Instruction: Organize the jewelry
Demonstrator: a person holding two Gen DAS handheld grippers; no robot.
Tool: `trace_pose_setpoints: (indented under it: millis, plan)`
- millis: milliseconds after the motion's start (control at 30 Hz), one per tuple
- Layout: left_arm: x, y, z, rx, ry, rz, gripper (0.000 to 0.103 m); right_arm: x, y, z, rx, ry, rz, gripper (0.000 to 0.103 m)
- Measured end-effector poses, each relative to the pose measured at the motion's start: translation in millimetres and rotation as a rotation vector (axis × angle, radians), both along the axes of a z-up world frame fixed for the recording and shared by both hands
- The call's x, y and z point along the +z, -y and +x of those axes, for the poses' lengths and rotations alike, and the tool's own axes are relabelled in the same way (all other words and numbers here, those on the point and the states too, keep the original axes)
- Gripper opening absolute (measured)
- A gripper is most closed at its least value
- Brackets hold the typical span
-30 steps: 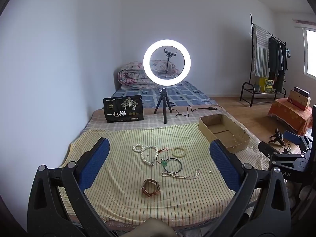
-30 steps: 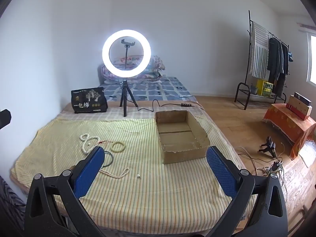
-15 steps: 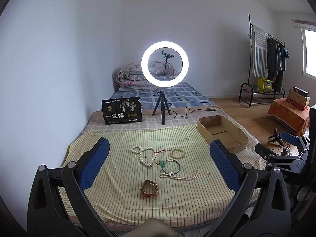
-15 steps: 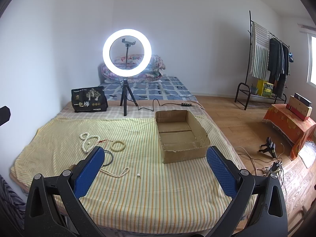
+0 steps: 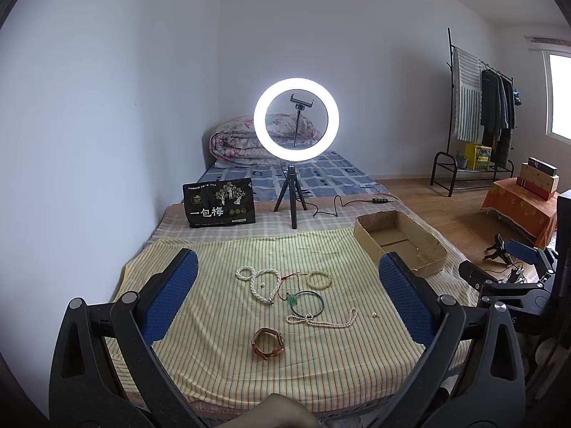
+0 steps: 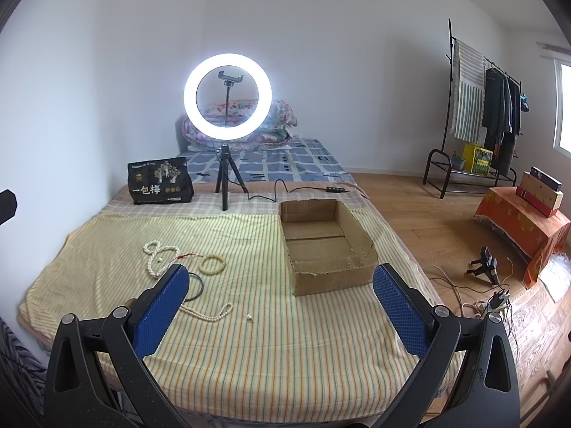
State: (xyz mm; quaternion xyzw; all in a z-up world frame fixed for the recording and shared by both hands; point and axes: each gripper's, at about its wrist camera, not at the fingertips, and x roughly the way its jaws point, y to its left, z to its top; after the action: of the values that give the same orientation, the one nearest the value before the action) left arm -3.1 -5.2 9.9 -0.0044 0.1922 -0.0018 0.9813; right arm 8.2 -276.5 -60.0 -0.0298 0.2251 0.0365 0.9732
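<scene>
Jewelry lies on a yellow striped cloth (image 5: 221, 349): a looped pearl necklace (image 5: 258, 283), a pale bead bracelet (image 5: 318, 279), a dark bangle (image 5: 306, 302), a thin pearl strand (image 5: 330, 322), a brown leather watch (image 5: 268, 343) and a loose pearl (image 5: 374, 315). An empty cardboard box (image 6: 326, 246) sits at the right. My left gripper (image 5: 285, 285) is open, above the cloth and short of the jewelry. My right gripper (image 6: 280, 290) is open, in front of the box; the bangle (image 6: 200, 285) is partly hidden by its left finger.
A lit ring light on a tripod (image 5: 295, 121) and a black printed bag (image 5: 218, 207) stand behind the cloth. A folded quilt (image 5: 242, 141) lies by the wall. A clothes rack (image 6: 481, 107), an orange-covered stand (image 6: 524, 214) and floor cables (image 6: 496, 292) are to the right.
Both views have pulled back and risen slightly; the jewelry and box sit a little farther away. Both grippers stay open and empty.
</scene>
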Motion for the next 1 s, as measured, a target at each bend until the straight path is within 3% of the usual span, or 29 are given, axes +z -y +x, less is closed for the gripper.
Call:
trace_pose_setpoints:
  millis: [1000]
  plan:
    - [1.7,2.4,-0.2,0.001,0.004,0.001,0.103,0.0,1.1,-0.1,0.000,0.002,0.000,0.102]
